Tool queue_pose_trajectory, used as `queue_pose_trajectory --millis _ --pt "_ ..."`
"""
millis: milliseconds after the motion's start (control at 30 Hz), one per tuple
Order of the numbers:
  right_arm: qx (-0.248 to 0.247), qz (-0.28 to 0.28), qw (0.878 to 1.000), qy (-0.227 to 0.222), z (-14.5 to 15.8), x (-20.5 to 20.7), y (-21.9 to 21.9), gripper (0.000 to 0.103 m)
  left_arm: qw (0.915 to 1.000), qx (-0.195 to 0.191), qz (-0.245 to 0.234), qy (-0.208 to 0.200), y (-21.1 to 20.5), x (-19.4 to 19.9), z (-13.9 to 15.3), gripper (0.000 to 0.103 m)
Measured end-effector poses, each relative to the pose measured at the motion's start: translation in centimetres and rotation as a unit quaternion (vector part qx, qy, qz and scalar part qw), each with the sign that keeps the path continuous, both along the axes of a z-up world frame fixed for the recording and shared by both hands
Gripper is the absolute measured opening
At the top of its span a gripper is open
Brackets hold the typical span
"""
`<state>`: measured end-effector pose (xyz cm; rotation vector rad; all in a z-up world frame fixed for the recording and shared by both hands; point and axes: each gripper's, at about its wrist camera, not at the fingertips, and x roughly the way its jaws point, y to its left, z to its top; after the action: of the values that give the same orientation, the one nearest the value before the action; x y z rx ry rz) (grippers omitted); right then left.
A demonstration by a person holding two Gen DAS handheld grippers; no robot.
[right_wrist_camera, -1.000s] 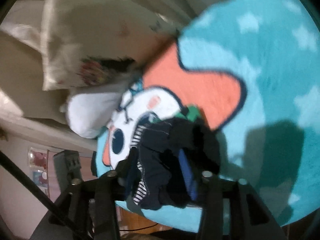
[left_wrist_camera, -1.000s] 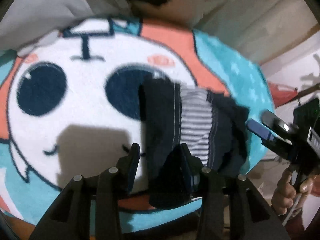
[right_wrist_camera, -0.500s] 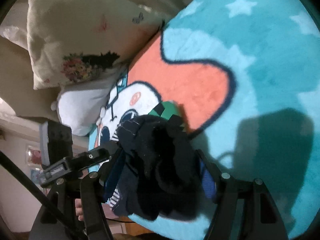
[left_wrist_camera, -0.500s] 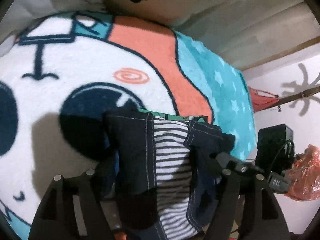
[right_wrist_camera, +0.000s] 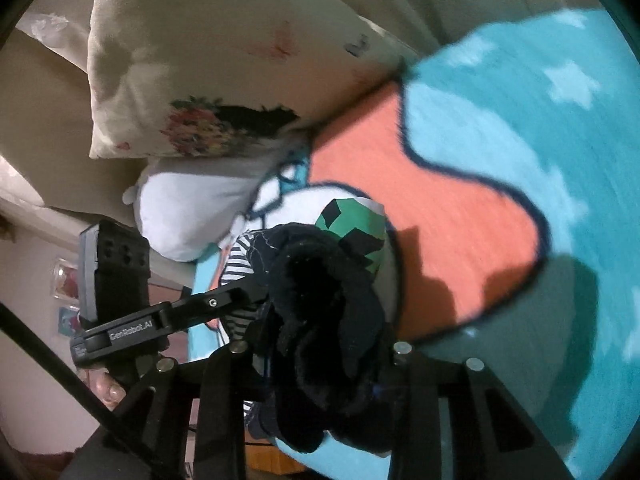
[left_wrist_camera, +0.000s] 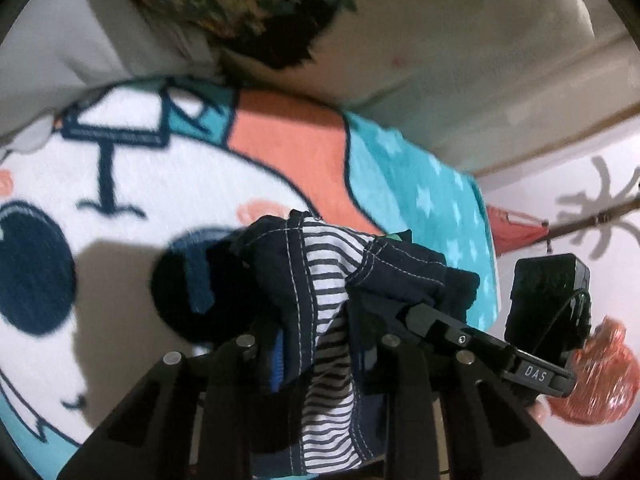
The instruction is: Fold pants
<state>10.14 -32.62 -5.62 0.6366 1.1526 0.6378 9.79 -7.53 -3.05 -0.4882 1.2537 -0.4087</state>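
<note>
The pants [left_wrist_camera: 332, 280] are dark navy with a black-and-white striped lining and white stitching, bunched and lifted above the blanket. My left gripper [left_wrist_camera: 316, 344] is shut on the pants, cloth hanging between its fingers. My right gripper [right_wrist_camera: 320, 344] is shut on the pants [right_wrist_camera: 320, 300] too, a dark fleecy wad filling its jaws. Each gripper shows in the other's view: the right one [left_wrist_camera: 472, 332] at the pants' right edge, the left one [right_wrist_camera: 192, 312] at their left. A green-and-black patch [right_wrist_camera: 352, 224] shows behind the wad.
A cartoon-face blanket [left_wrist_camera: 160, 192] in white, orange and teal covers the bed [right_wrist_camera: 520, 140]. A floral pillow [right_wrist_camera: 192, 80] and a white pillow [right_wrist_camera: 188, 208] lie at its far end. An orange bag [left_wrist_camera: 596, 376] sits off the bed's right side.
Both grippers have lifted the pants off the blanket and drawn closer together. The pants have bunched up, and both views have swung toward the pillows.
</note>
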Motion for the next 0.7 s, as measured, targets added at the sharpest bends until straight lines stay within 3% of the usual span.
queue_pose_trajectory --millis 200,367,700 --pt "-0.001 0.012 1.000 0.005 -0.4 3.4 2.2 0.036 0.9991 0.037 0.020 -0.008 1.4 2.4 -0.4 0.025" --pt "-0.005 0.023 1.000 0.010 -0.8 5.0 3.5 0.036 0.9985 0.041 0.037 0.001 2.3 3.7 -0.7 0.025" --pt "0.034 0.048 0.998 0.032 -0.1 3.8 2.3 0.036 0.9976 0.057 0.039 -0.001 1.3 0.8 1.9 0.025"
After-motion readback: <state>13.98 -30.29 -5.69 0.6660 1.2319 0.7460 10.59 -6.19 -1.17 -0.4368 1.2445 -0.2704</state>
